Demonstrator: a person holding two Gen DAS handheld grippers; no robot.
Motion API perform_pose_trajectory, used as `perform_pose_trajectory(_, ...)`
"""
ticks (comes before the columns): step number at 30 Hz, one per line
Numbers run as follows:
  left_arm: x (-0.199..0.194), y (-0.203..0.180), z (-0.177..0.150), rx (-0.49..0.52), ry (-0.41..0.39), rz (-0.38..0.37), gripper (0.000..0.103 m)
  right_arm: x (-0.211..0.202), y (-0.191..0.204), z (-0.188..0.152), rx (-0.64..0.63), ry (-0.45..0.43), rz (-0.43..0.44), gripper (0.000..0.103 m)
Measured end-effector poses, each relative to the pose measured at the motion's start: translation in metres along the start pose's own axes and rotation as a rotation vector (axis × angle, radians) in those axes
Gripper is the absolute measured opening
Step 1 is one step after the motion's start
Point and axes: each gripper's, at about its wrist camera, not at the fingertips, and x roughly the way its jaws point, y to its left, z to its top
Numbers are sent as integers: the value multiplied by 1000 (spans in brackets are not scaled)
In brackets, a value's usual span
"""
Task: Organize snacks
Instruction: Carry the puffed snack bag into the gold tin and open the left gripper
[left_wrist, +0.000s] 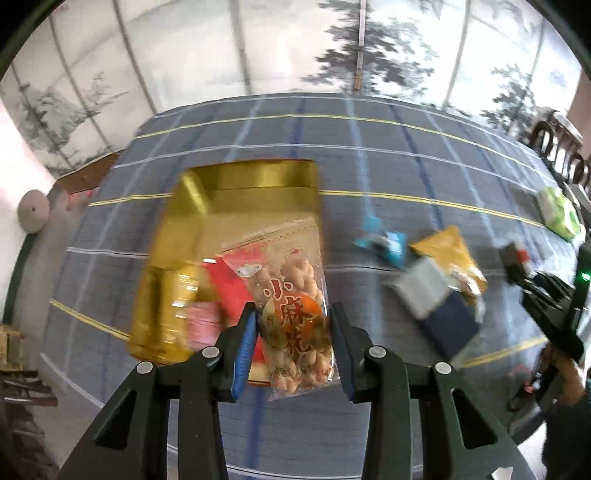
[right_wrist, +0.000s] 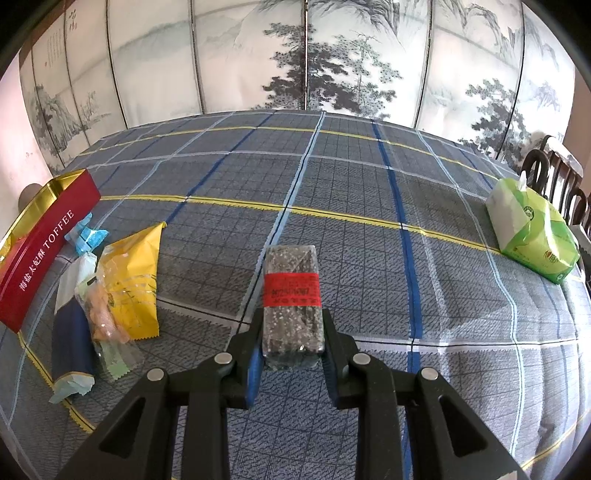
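In the left wrist view my left gripper (left_wrist: 291, 314) is open above the gold-lined tin (left_wrist: 236, 192). A clear bag of fried dough twists with an orange label (left_wrist: 291, 302) lies between its fingers, over the tin's near edge; red and pink packets (left_wrist: 221, 291) lie inside. In the right wrist view my right gripper (right_wrist: 291, 325) is shut on a dark sesame bar with a red band (right_wrist: 291, 291), held above the cloth. The red toffee tin (right_wrist: 44, 243) stands at the far left there.
Loose snacks lie on the plaid tablecloth (right_wrist: 369, 184): a yellow packet (right_wrist: 133, 273), a blue-and-white packet (right_wrist: 70, 332), a clear packet of pale snacks (right_wrist: 103, 317), a light-blue wrapper (right_wrist: 86, 236). A green tissue pack (right_wrist: 532, 232) sits far right, near wooden chairs (right_wrist: 557, 177). A painted screen stands behind.
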Motion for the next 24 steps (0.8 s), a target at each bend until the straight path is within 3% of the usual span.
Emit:
perform_pose_trajectory(10, 28, 72, -2, -58, 57, 100, 35, 0, 0, 0, -5, 1, -8, 27)
perform_pose_trajectory(24, 54, 89, -2, -5, 76, 78, 35, -1, 5, 1, 10, 12, -47, 27)
